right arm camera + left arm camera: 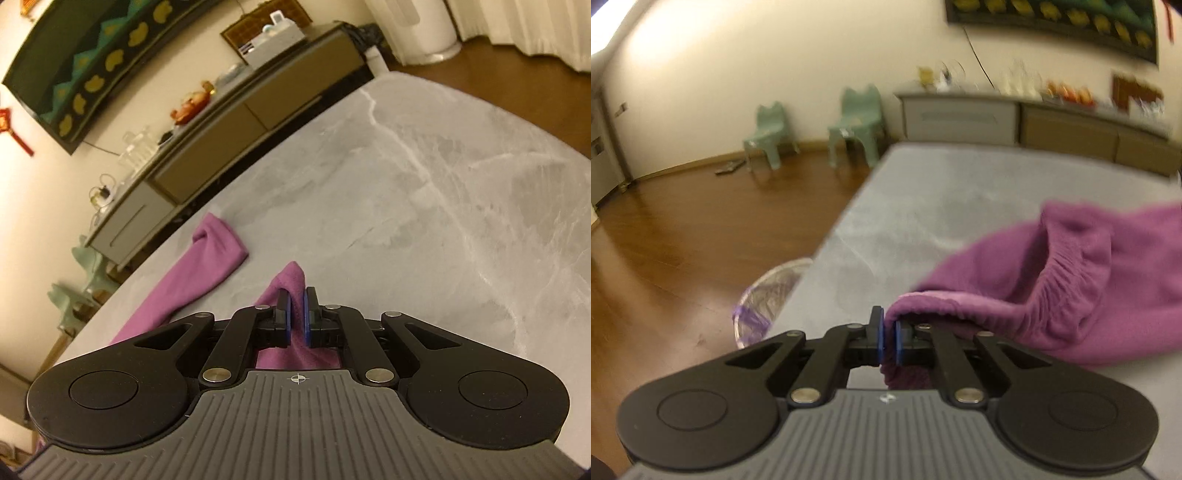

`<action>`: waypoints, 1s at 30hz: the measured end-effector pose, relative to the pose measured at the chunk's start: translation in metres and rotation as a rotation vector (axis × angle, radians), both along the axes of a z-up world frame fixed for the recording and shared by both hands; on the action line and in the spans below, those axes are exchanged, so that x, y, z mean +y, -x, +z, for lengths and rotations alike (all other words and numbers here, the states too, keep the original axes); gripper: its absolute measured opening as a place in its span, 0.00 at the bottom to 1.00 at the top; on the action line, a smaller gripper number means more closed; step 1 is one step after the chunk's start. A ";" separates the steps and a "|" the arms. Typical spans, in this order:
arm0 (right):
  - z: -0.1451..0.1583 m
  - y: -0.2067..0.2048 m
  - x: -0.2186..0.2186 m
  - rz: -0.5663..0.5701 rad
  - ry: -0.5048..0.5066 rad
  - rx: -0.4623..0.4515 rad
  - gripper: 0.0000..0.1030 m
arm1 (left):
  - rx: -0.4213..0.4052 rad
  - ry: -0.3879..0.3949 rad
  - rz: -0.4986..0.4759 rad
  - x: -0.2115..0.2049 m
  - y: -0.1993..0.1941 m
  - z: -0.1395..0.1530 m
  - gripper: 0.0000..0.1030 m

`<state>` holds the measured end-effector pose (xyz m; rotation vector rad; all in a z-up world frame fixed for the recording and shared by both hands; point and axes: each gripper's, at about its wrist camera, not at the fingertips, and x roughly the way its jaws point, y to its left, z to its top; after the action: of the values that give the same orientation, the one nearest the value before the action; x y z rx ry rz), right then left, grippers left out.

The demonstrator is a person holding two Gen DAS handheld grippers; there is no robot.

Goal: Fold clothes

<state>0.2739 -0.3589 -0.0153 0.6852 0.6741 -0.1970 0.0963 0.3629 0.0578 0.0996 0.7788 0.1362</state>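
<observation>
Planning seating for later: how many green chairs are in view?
2. One green chair stands on the wood floor by the far wall; the second green chair is to its right, nearer the sideboard. Others may be out of frame.

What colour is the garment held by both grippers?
The garment is plain purple, shown best in the left wrist view.

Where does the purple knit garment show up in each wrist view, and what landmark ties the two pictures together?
Left wrist: the purple knit garment fills the lower right on the grey marbled table, its elastic edge pinched in the left tongs.
Right wrist: it lies lower left of centre, a fold pinched in the right tongs.
Shared landmark: the long grey-and-tan sideboard against the wall beyond the table.
</observation>
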 end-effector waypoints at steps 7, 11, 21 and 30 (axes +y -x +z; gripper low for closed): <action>0.020 0.025 -0.003 -0.027 0.122 -0.004 0.04 | -0.155 0.162 -0.253 0.001 0.051 0.029 0.37; 0.032 0.040 -0.006 -0.046 0.191 -0.004 0.04 | -0.284 0.299 -0.229 0.018 0.064 0.047 0.64; 0.016 0.041 0.000 -0.067 0.280 0.080 0.13 | 0.118 0.483 -0.235 -0.058 -0.054 0.002 0.83; 0.007 0.039 0.006 -0.046 0.337 0.122 0.17 | 0.251 0.482 -0.207 -0.092 -0.101 -0.039 0.17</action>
<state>0.2345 -0.3529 -0.0079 0.3668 0.7208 -0.3873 0.1970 0.2709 0.0190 -0.2639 1.0264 -0.2664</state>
